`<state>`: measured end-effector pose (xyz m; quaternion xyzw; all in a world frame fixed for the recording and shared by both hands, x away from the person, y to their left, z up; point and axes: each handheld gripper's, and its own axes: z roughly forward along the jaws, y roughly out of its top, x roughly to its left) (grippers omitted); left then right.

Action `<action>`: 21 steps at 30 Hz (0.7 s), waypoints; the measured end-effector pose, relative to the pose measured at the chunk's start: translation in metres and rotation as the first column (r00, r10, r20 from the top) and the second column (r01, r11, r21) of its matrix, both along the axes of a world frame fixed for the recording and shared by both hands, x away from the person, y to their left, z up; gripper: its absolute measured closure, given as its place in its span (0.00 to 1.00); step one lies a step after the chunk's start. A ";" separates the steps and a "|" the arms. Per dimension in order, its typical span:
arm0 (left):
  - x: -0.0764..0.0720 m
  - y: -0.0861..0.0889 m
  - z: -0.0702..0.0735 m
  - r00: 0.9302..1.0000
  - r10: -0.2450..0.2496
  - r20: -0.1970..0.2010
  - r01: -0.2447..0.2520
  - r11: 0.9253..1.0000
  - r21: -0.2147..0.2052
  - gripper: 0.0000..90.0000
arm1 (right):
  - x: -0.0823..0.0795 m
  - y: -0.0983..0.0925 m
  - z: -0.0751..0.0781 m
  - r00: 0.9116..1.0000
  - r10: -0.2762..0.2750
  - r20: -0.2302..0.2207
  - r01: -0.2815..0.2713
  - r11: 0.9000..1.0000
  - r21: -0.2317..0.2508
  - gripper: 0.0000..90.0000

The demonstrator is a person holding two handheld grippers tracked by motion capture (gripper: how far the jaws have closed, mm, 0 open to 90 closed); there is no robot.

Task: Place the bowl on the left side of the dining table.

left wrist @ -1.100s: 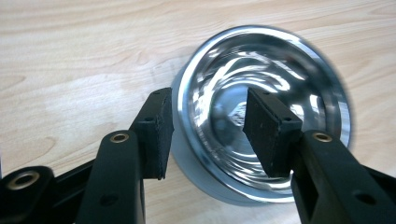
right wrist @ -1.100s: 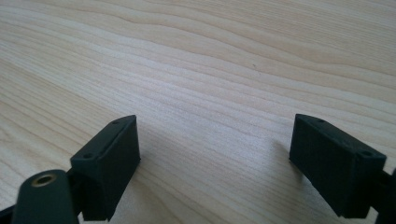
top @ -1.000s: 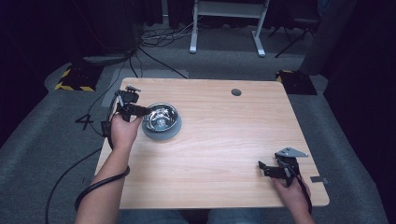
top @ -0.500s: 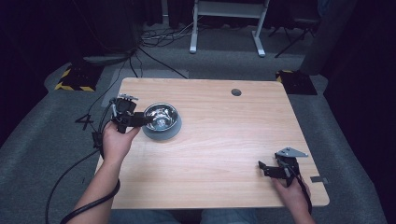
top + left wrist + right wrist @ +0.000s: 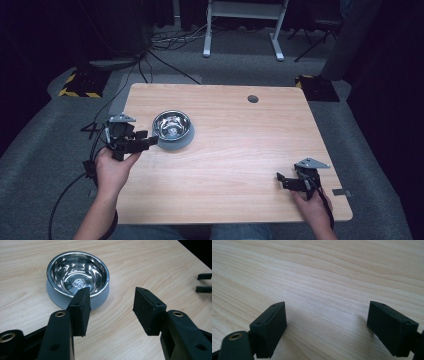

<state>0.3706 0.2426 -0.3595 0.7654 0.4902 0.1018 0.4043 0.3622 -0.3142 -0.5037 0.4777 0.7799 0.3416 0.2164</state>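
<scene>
A steel bowl on a grey base sits on the counter near its left edge, toward the far left corner. The left tongs are just beside the bowl's near-left side, apart from it; their jaws have just been opening and stand about half apart with nothing between them, the bowl lying beyond the pads in the left gripper view. The right tongs rest near the near right corner, jaws wide and empty over bare wood. The step in hand looks like the left tongs working around the bowl, either having let it go or lining up on it. To take it well, one pad should go inside the rim and the other outside on the grey base, coming in level and low enough to bite past the rolled lip, since polished steel is likely to slip from a shallow pinch. Closing slowly would keep the bowl from skating toward the left edge.
</scene>
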 end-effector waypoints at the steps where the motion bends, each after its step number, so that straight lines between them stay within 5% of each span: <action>1: -0.003 0.000 -0.001 1.000 -0.006 0.001 0.006 1.000 0.005 0.53 | 0.000 0.000 0.000 1.000 0.000 -0.001 0.000 1.000 -0.001 0.18; 6: -0.013 0.000 -0.004 1.000 -0.015 -0.002 0.015 0.999 0.041 0.53 | 0.000 0.000 0.000 1.000 0.000 0.000 0.000 1.000 -0.001 0.18; 11: -0.036 0.006 -0.011 1.000 -0.023 -0.010 0.023 1.000 -0.001 0.53 | 0.000 0.000 0.000 1.000 0.000 -0.001 0.000 1.000 0.000 0.18; 19: -0.058 0.013 -0.020 0.999 -0.021 0.025 0.021 1.000 -0.008 0.50 | 0.000 0.000 0.000 1.000 0.000 -0.001 0.000 1.000 -0.001 0.18; 21: -0.060 0.015 -0.024 1.000 -0.013 0.008 0.014 1.000 -0.008 0.50 | 0.000 0.000 0.000 1.000 0.000 -0.001 0.000 1.000 0.000 0.18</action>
